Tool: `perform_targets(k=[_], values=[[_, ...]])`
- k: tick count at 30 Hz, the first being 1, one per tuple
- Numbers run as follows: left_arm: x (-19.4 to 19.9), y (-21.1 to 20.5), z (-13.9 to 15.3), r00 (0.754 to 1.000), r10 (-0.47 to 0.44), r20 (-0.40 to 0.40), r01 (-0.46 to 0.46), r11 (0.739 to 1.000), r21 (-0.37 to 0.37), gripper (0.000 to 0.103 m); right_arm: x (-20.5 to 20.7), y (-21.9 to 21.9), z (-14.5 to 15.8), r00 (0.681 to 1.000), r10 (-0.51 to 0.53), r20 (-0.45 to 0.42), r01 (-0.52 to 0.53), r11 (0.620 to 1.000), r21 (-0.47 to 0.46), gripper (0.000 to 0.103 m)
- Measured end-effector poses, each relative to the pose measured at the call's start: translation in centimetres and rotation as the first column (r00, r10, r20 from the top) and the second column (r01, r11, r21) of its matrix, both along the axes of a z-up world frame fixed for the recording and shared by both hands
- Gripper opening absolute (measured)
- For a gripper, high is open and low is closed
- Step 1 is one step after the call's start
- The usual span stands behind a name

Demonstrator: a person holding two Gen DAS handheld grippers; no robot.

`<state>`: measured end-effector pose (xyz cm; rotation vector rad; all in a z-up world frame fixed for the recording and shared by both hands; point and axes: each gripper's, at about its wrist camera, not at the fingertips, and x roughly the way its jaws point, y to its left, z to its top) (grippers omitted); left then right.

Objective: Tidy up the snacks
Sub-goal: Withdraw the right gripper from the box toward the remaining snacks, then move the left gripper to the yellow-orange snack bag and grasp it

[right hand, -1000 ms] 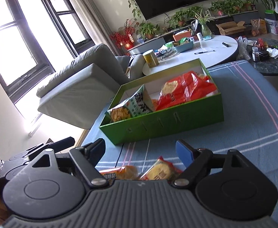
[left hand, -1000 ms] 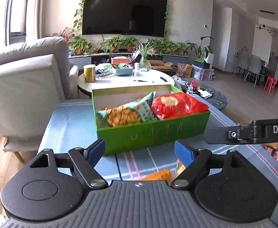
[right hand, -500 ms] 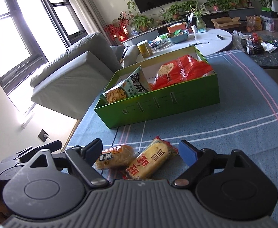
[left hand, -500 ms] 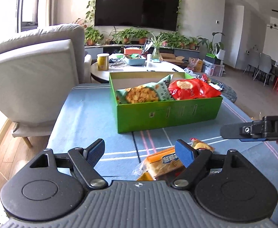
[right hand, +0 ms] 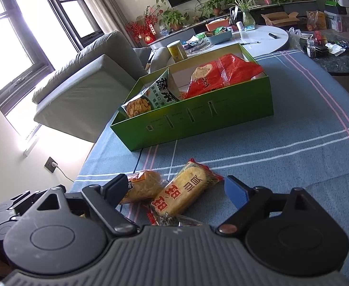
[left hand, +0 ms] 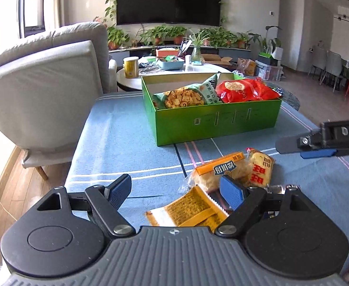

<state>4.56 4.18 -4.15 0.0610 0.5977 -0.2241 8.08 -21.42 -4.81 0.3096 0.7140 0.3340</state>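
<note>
Inside green box: chip bag, red bag.

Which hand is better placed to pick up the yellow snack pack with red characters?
The right. The right tongs are open with the yellow snack pack lying between their tips. The left tongs are open over the orange packet.

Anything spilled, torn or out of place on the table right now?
Nothing spilled or visibly torn. Three yellow-orange snack packets lie loose in an overlapping heap on the blue striped tablecloth, outside the green cardboard box holding two bags.
</note>
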Motion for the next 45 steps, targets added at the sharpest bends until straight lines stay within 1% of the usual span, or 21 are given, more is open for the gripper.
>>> perform_targets(k=[3,5,8,10,13,15,20,24,27,28,30,33,34,35,37,40,41,42,43,44,45], values=[[-1.4,0.5,-0.1,0.997,-0.081,-0.005,0.081,0.997,0.018,0.080,-0.1,-0.1,0.0,1.000,0.000,-0.001,0.000,1.000,0.001,0.077],[-2.3,0.4,-0.5,0.993,-0.118,-0.011,0.118,0.992,0.050,0.080,-0.1,0.0,0.0,1.000,0.002,-0.002,-0.002,1.000,0.004,0.077],[-2.8,-0.1,-1.5,0.990,-0.142,-0.016,0.143,0.981,0.130,0.080,0.0,0.3,-0.2,1.000,0.011,-0.012,-0.011,1.000,0.002,0.077],[-2.5,-0.6,-2.0,0.990,-0.138,-0.030,0.141,0.976,0.164,0.080,0.0,0.8,-0.4,1.000,0.019,-0.020,-0.019,1.000,-0.004,0.077],[-1.8,-1.1,-2.7,0.985,-0.166,-0.052,0.172,0.970,0.173,0.080,-0.2,1.2,-0.5,0.999,0.033,-0.026,-0.033,0.999,-0.017,0.077],[-1.4,-1.4,-3.1,0.984,-0.173,-0.046,0.179,0.968,0.176,0.080,-0.3,1.3,-0.5,0.999,0.035,-0.025,-0.036,0.999,-0.023,0.077],[0.4,-2.5,-3.4,0.987,-0.148,-0.066,0.157,0.972,0.175,0.080,-0.2,1.1,-0.4,0.999,0.023,-0.025,-0.024,1.000,-0.020,0.077],[1.9,-2.8,-4.0,0.987,-0.123,-0.106,0.136,0.983,0.124,0.080,-0.2,1.1,-0.5,0.999,0.022,-0.030,-0.023,1.000,-0.021,0.077],[2.3,-2.1,-4.3,0.986,-0.094,-0.141,0.101,0.994,0.049,0.072,-0.2,1.0,-0.5,0.999,0.019,-0.030,-0.019,1.000,-0.022,0.077],[2.4,-1.7,-4.3,0.985,-0.088,-0.150,0.091,0.996,0.015,0.066,-0.2,1.0,-0.5,0.999,0.018,-0.030,-0.018,1.000,-0.021,0.077],[2.3,-1.0,-4.1,0.984,-0.077,-0.162,0.072,0.997,-0.034,0.063,-0.2,0.9,-0.5,0.999,0.014,-0.030,-0.015,1.000,-0.019,0.077],[1.9,-0.5,-3.7,0.987,-0.066,-0.143,0.059,0.997,-0.048,0.049,-0.2,0.9,-0.5,1.000,0.011,-0.029,-0.012,1.000,-0.016,0.077],[1.8,-0.5,-3.5,0.988,-0.061,-0.140,0.055,0.997,-0.046,0.040,-0.2,0.9,-0.5,1.000,0.011,-0.029,-0.012,1.000,-0.016,0.077],[1.6,-0.4,-3.3,0.989,-0.059,-0.133,0.052,0.997,-0.051,0.036,-0.2,0.9,-0.5,0.999,0.011,-0.030,-0.012,1.000,-0.017,0.077],[1.5,-0.2,-3.0,0.990,-0.057,-0.133,0.048,0.997,-0.064,0.034,-0.2,0.9,-0.5,0.999,0.012,-0.030,-0.013,1.000,-0.020,0.077],[1.5,0.0,-3.0,0.990,-0.041,-0.136,0.031,0.997,-0.073,0.038,-0.2,1.1,-0.6,0.999,0.017,-0.035,-0.018,0.999,-0.026,0.077],[1.5,0.2,-3.0,0.990,-0.029,-0.139,0.018,0.997,-0.074,0.045,-0.2,1.2,-0.6,0.999,0.019,-0.036,-0.020,0.999,-0.029,0.077],[1.4,0.3,-2.9,0.990,-0.016,-0.140,0.006,0.997,-0.075,0.049,-0.3,1.2,-0.6,0.999,0.020,-0.037,-0.021,0.999,-0.031,0.077],[1.2,0.5,-2.9,0.991,-0.010,-0.137,-0.001,0.997,-0.079,0.058,-0.3,1.2,-0.7,0.999,0.020,-0.038,-0.021,0.999,-0.032,0.077],[1.0,0.6,-2.8,0.991,-0.010,-0.131,-0.001,0.996,-0.085,0.063,-0.3,1.3,-0.7,0.999,0.018,-0.040,-0.020,0.999,-0.032,0.078],[0.8,0.7,-2.6,0.992,-0.015,-0.125,0.003,0.996,-0.091,0.065,-0.3,1.2,-0.8,0.999,0.017,-0.041,-0.018,0.999,-0.032,0.078]])
